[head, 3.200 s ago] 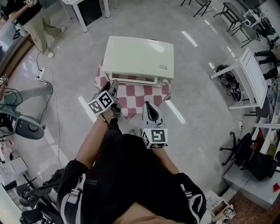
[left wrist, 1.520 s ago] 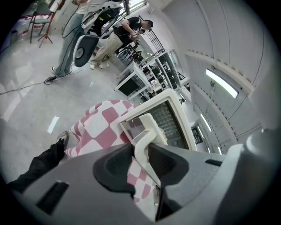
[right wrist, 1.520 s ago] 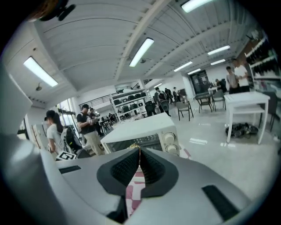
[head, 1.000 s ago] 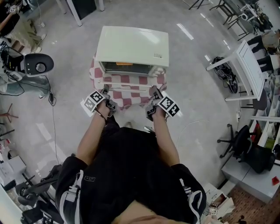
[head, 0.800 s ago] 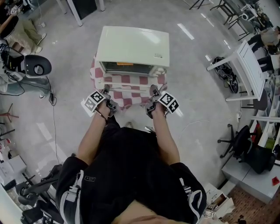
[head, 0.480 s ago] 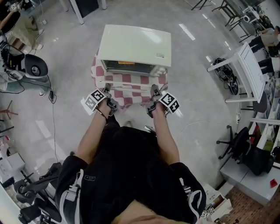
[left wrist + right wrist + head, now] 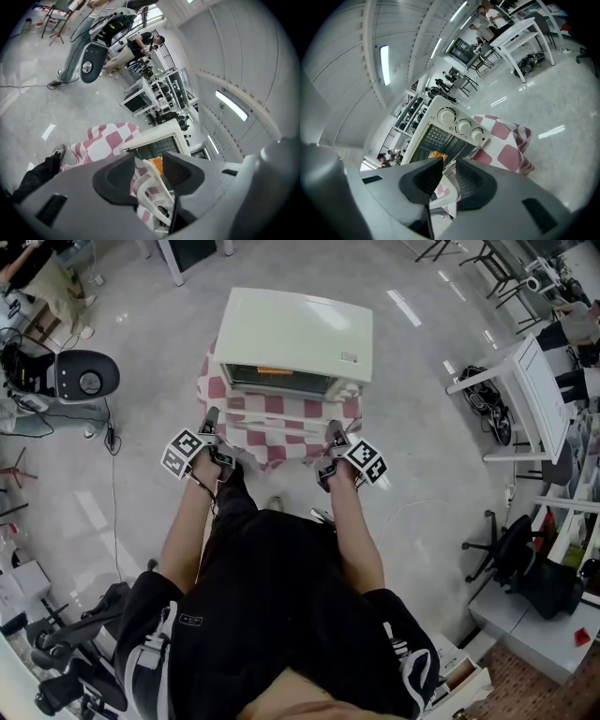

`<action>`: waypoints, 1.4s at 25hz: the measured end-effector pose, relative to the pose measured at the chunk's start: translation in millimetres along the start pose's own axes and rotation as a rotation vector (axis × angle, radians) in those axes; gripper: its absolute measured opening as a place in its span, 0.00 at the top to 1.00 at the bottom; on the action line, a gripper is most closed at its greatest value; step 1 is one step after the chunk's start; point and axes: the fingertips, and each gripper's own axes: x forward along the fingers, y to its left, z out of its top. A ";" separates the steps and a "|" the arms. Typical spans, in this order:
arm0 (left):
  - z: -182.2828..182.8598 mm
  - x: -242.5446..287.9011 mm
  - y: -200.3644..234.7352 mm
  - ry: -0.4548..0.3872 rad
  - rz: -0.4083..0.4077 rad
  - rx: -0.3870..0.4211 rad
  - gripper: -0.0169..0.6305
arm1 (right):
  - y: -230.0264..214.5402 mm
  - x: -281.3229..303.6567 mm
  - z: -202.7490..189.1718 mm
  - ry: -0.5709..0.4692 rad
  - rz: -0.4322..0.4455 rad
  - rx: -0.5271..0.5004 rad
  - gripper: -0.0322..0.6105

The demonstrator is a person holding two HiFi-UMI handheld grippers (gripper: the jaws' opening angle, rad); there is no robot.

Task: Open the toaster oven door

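Note:
The cream toaster oven (image 7: pixel 295 334) stands on a red-and-white checked cloth (image 7: pixel 281 442). Its glass door (image 7: pixel 281 409) hangs open and lies flat toward me. Something orange (image 7: pixel 277 371) sits inside. My left gripper (image 7: pixel 210 418) is at the door's left front corner. In the left gripper view the white door handle (image 7: pixel 149 180) lies between its jaws with gaps on both sides, and the jaws are opening. My right gripper (image 7: pixel 333 432) is at the right front corner, its jaws closing narrowly on the handle (image 7: pixel 440 190) below the three knobs (image 7: pixel 463 125).
A grey stool-like machine (image 7: pixel 80 376) with cables stands on the floor at the left. A white table (image 7: pixel 530 395) and office chairs (image 7: pixel 525 563) are at the right. My own legs and torso fill the bottom of the head view.
The door, closed in the earliest frame, now lies open. Over the last second my left gripper has shifted left along the door's front edge. The right gripper has stayed put.

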 end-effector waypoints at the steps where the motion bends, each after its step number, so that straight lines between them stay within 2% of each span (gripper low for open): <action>1: 5.0 5.3 1.3 0.009 -0.003 0.012 0.69 | -1.0 -0.1 -0.6 0.000 0.000 0.000 0.79; 5: 3.1 22.8 6.9 0.107 -0.001 0.065 0.70 | -2.6 -1.8 -1.7 0.004 -0.005 -0.007 0.79; 7: -0.2 24.9 4.1 0.151 -0.012 0.103 0.76 | -1.1 -2.5 -2.2 0.010 -0.006 -0.015 0.79; 9: -1.9 25.2 -1.2 0.179 -0.022 0.145 0.87 | -1.2 -3.1 -3.5 0.018 -0.011 -0.032 0.79; 10: -2.9 24.9 -2.1 0.188 -0.018 0.170 0.88 | -2.1 -3.7 -4.7 0.022 -0.013 -0.045 0.79; 13: -7.6 21.6 2.8 0.213 0.000 0.223 0.89 | -6.4 -6.0 -10.5 0.042 -0.017 -0.087 0.79; 20: -19.0 14.1 21.1 0.252 0.021 0.260 0.90 | -19.6 -10.7 -26.4 0.121 -0.040 -0.164 0.79; 23: -26.0 10.1 34.5 0.285 0.049 0.320 0.91 | -31.1 -12.4 -39.2 0.183 -0.036 -0.183 0.79; 26: -35.3 7.7 50.8 0.317 0.096 0.408 0.92 | -46.0 -11.6 -53.1 0.281 -0.044 -0.213 0.79; 30: -48.8 4.7 69.7 0.376 0.139 0.548 0.93 | -63.1 -11.5 -70.5 0.383 -0.102 -0.321 0.79; 35: -69.7 6.8 87.1 0.486 0.187 0.925 0.93 | -84.3 -7.2 -89.0 0.483 -0.168 -0.494 0.78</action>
